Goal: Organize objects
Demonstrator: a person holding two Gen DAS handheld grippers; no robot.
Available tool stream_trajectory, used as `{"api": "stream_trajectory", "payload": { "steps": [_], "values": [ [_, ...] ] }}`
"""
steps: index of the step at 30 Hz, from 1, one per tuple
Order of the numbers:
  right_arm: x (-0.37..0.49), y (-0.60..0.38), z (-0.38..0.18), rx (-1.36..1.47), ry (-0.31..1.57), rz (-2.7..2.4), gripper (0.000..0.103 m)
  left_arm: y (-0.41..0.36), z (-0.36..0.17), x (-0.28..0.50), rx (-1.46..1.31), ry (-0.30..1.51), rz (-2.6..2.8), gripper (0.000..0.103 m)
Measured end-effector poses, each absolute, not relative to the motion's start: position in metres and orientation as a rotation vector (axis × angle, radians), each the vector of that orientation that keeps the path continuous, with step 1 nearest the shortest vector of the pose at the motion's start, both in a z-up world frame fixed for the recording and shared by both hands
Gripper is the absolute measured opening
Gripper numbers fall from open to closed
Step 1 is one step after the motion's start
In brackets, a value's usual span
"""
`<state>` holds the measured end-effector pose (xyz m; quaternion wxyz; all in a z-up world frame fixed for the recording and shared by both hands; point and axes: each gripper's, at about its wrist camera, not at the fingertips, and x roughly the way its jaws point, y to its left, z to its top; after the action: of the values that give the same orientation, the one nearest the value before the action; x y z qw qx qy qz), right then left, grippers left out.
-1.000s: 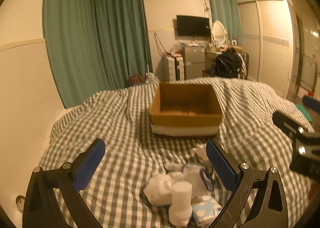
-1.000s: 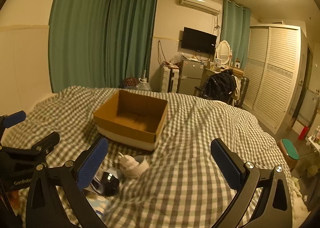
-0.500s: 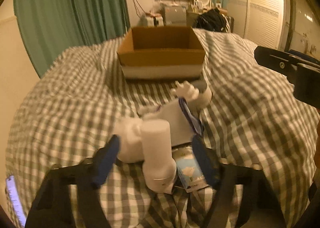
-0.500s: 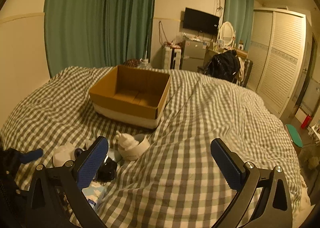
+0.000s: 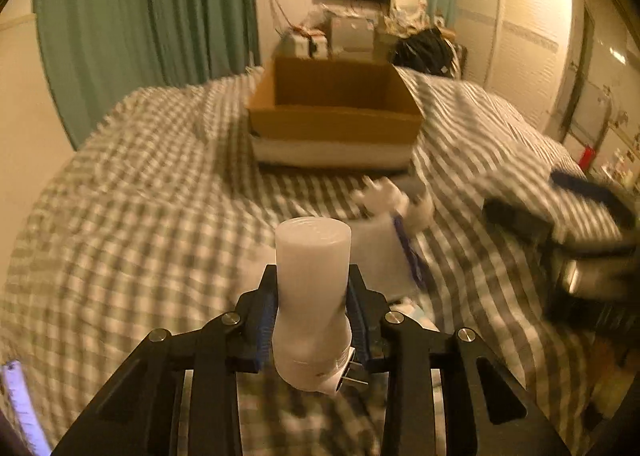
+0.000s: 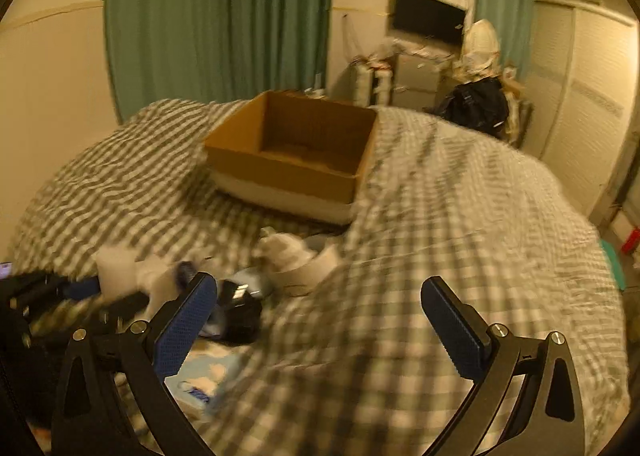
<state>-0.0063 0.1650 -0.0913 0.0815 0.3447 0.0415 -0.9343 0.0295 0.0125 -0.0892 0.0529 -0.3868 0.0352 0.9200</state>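
left gripper (image 5: 312,308) clamped on white plug-in device (image 5: 310,296), its long axis upright, prongs low. cardboard box (image 5: 334,123) sits dead ahead of it, open side up, well apart. right gripper (image 6: 320,320) wide, holding nothing, nearer the blurry pile, probably a tissue pack (image 6: 200,380), this side of the box.

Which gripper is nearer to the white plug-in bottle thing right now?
Left. The left gripper is shut on the white plug-in bottle. The right gripper is open, off to its right, holding nothing.
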Motion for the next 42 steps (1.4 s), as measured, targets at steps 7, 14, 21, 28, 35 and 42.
{"api": "stream_trajectory", "payload": {
  "steps": [7,14,21,28,35,42],
  "values": [
    [-0.021,0.127,-0.116,1.136,0.124,-2.635,0.085,-0.015,-0.076,0.025,-1.148,0.12,2.908,0.033],
    [-0.034,0.104,-0.13,1.181,0.118,-2.539,0.041,-0.032,-0.084,0.019,-1.204,0.067,2.906,0.033],
    [-0.025,0.092,-0.122,1.146,0.163,-2.511,0.009,-0.04,-0.084,0.026,-1.196,0.053,2.904,0.033],
    [-0.015,0.096,-0.079,0.998,0.191,-2.564,0.007,-0.04,-0.066,0.021,-1.148,0.064,2.927,0.033],
    [-0.039,0.118,-0.013,0.843,0.206,-2.674,0.007,-0.032,-0.024,-0.017,-1.044,0.043,2.924,0.033],
    [-0.088,0.138,0.034,0.745,0.237,-2.767,0.007,-0.01,0.012,-0.079,-0.956,0.094,2.925,0.033]
  ]
}}
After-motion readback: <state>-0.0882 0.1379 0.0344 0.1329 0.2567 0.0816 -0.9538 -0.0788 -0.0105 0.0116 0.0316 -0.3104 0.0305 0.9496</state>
